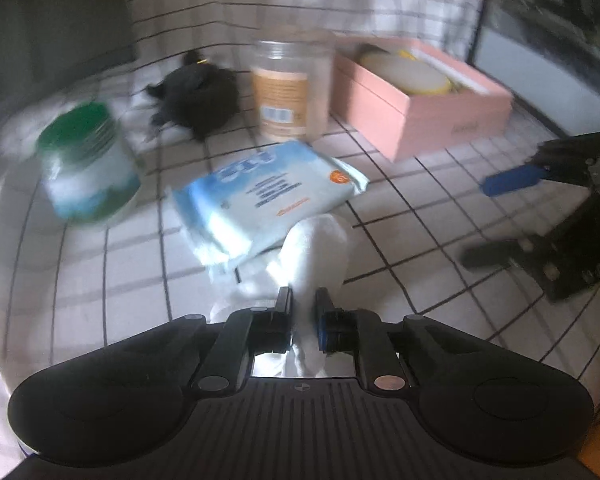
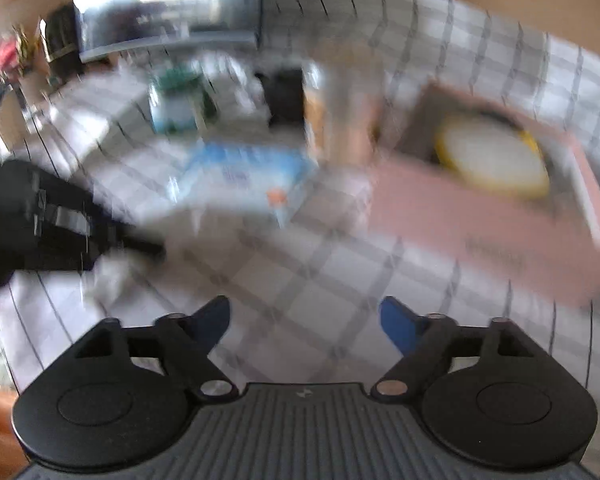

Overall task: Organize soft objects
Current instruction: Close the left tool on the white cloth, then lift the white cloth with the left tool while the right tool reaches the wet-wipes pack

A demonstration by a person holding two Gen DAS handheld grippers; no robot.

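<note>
A green-lidded jar (image 1: 88, 160) could be toppled if the white sock (image 1: 314, 248), clamped in the left hand-held gripper (image 1: 303, 300) above the wipes pack (image 1: 268, 192), is swung wide toward the pink box (image 1: 420, 96); the right hand-held gripper (image 2: 305, 314) is held spread and empty.

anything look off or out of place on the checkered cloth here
Nothing looks spilled or broken. The green-lidded jar appears tilted, though blur and fisheye may exaggerate that. The wipes pack lies askew on the cloth, its near corner touching the white soft item pinched in the left tongs. The right tongs are open and empty.
</note>
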